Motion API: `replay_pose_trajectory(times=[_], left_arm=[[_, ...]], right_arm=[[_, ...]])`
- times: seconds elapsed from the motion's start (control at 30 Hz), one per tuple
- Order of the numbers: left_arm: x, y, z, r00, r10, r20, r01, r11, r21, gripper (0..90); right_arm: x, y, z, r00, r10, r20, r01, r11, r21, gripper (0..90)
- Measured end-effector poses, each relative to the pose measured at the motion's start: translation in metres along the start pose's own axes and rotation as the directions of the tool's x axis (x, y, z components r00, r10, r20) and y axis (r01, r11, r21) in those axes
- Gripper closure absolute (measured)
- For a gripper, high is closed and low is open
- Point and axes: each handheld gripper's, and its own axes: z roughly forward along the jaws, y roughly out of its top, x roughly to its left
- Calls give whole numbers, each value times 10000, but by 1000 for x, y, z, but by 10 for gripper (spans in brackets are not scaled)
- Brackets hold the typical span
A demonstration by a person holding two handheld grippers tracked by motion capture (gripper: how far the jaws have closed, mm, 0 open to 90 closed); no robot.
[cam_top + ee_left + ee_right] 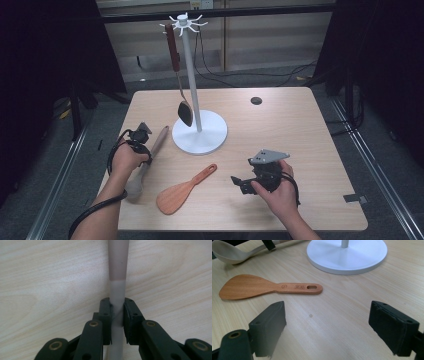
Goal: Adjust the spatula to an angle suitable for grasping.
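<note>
Left gripper view: left hand-held gripper (pixel 117 315) clamped on ladle (pixel 117 290) handle, grasp step complete. Next: lift toward rack (pixel 199 135). Right hand-held gripper (pixel 327 327) spread, idle.

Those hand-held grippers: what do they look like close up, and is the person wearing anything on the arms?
Both grippers are black. The left gripper has linked arms with brass-coloured pivot rivets and flat pads. The right gripper has chunky, blocky black pads, and in the high view a grey three-cornered plate on top. A black cable trails along the left forearm. The forearms are bare, with no sleeves.
</note>
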Motion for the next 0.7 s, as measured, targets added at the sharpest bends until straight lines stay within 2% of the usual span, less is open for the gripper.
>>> replay_pose_trajectory(times=[0.1,0.23,0.37,0.47,0.5,0.57,0.63,0.7], left_arm=[[2,-4,-7,9998,-121,163,126,9994,-334,786],[6,-9,-17,9997,-77,246,96,9968,-791,787],[10,-17,-27,9986,-63,519,147,9864,-1636,787],[13,-22,-33,9987,-34,508,149,9736,-2278,788],[14,-24,-35,9989,80,464,30,9721,-2344,787],[14,-26,-40,9986,63,528,81,9631,-2692,787],[16,-28,-43,9971,-44,754,274,9514,-3069,787],[17,-31,-47,9951,-196,971,532,9328,-3564,787]], right_arm=[[0,0,1,10000,3,-20,-3,10000,12,135],[2,-1,2,10000,-33,-45,34,10000,54,135],[2,0,1,10000,-3,-54,3,10000,20,135],[2,0,1,10000,28,-20,-28,10000,16,135],[2,0,2,10000,24,-36,-24,10000,25,135],[3,0,2,10000,20,-52,-20,10000,45,135],[3,0,3,10000,-17,-77,17,10000,34,135],[3,0,4,10000,-28,-84,28,10000,40,135]])
